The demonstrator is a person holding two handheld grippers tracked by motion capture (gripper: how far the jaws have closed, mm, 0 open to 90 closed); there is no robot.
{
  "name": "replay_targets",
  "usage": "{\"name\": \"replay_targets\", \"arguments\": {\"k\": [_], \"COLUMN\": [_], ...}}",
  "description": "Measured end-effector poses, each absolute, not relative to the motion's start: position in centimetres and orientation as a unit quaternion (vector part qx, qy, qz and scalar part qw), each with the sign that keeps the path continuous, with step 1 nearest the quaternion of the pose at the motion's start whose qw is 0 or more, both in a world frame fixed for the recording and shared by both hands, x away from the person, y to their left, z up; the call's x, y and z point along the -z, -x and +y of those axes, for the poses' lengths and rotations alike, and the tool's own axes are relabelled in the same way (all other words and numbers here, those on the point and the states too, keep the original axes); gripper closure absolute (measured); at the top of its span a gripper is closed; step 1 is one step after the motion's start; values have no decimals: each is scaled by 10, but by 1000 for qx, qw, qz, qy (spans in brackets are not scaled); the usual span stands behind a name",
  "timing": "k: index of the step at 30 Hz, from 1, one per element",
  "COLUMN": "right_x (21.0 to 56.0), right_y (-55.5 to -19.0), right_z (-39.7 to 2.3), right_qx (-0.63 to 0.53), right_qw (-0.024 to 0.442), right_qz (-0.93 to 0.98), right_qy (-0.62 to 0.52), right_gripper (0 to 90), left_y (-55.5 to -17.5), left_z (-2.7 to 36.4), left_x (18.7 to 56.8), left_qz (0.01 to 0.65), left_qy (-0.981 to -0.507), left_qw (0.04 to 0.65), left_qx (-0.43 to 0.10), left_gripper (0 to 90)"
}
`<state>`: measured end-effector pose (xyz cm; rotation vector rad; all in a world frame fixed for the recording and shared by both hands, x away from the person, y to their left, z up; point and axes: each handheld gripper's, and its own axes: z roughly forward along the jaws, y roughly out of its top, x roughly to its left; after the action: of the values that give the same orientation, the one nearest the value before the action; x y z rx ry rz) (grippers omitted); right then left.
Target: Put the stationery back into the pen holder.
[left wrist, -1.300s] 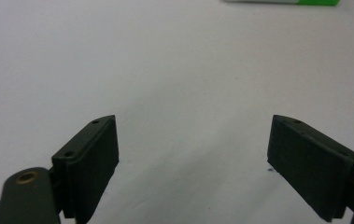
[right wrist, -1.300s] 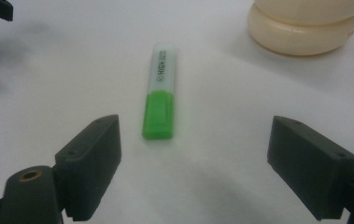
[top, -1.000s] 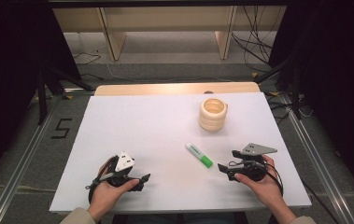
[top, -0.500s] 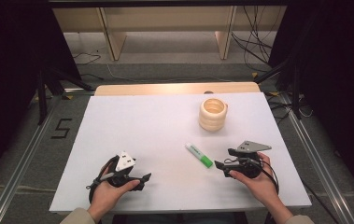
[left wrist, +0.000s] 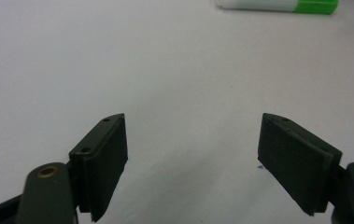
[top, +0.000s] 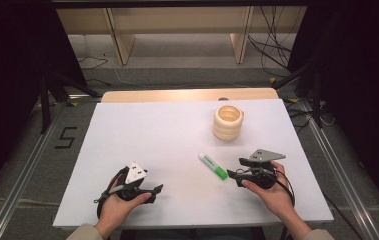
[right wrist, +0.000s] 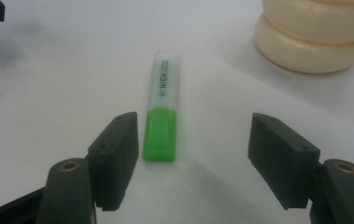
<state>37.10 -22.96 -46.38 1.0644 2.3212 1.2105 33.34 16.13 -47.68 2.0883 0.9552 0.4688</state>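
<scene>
Highlighter [right wrist: 162, 105], clear barrel, green cap, flat on table; both tongs [right wrist: 188, 161] released, jaws lately narrowing, nothing gripped.

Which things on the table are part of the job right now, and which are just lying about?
In play: green highlighter, lying flat ahead of the right gripper, whose fingers have just been closing, nothing between them.
Lying about: cream ringed holder; left gripper, open over bare table.

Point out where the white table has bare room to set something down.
The whole left half of the table, above the left tool, is bare, as is the far strip beside the ring stack. It is crowded on the right, between highlighter, stack and right tool.
</scene>
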Motion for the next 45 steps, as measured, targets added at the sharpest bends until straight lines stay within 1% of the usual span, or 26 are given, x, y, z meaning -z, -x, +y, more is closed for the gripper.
{"name": "replay_targets", "arguments": {"k": [2,4,5,7,8,9,11,12,13,14,26,45], "right_x": [463,461,458,456,456,455,455,455,455,455,468,478], "right_y": [-373,-377,-384,-389,-389,-396,-404,-407,-407,-414,-450,-460], "right_z": [-227,-222,-214,-208,-208,-200,-192,-189,-189,-181,-151,-143], "right_qx": [-422,-421,-418,-411,-411,-403,-393,-388,-388,-380,-350,-331], "right_qw": [159,160,162,162,162,163,158,156,156,152,136,126], "right_qz": [812,814,815,817,817,821,827,830,830,831,839,845], "right_qy": [-371,-368,-368,-370,-370,-369,-369,-369,-369,-376,-395,-400], "right_gripper": [365,442,559,666,666,774,840,863,863,899,900,900], "left_y": [-334,-334,-334,-334,-334,-334,-335,-335,-335,-335,-336,-336], "left_z": [161,160,160,160,160,159,159,159,159,159,159,159], "left_x": [477,477,477,477,477,477,478,478,478,478,478,478], "left_qz": [376,374,374,372,372,372,372,371,371,371,370,369], "left_qy": [-821,-822,-822,-824,-824,-823,-823,-824,-824,-824,-825,-825], "left_qw": [389,388,388,388,388,390,391,389,389,390,390,391], "left_qx": [-185,-182,-182,-181,-181,-181,-179,-178,-178,-177,-176,-176], "left_gripper": [242,249,254,259,259,263,267,267,267,268,269,269]}}
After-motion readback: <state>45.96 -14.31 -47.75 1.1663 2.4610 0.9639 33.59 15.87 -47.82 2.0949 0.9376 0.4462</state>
